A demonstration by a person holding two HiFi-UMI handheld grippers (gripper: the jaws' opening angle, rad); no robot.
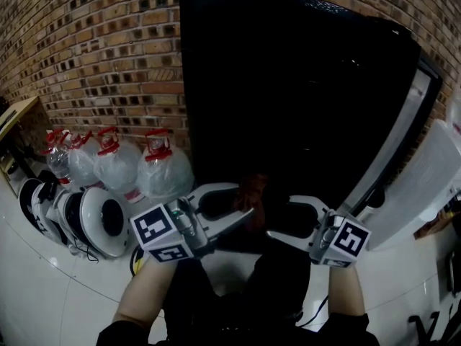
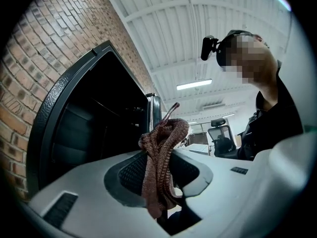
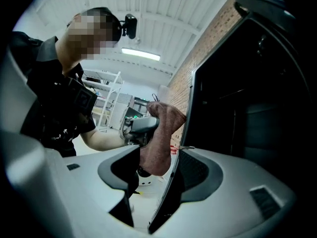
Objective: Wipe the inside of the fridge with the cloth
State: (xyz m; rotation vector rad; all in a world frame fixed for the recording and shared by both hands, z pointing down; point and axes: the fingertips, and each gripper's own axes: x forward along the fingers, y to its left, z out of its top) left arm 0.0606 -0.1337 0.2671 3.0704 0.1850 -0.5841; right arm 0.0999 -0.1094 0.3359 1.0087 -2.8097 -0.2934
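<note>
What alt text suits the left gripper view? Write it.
The left gripper is clamped on a reddish-brown cloth, which sticks up between its jaws. Behind stands a dark open fridge by a brick wall; a person is at right.

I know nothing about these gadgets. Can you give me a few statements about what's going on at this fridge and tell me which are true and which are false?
1. The left gripper is clamped on a reddish-brown cloth. True.
2. The right gripper is squeezing the cloth too. False: its jaws stand apart and press on nothing.
3. The fridge is closed. False: its door is swung open at the right, and the dark inside shows.
4. Clear water jugs with red caps stand on the floor by the brick wall. True.
</note>
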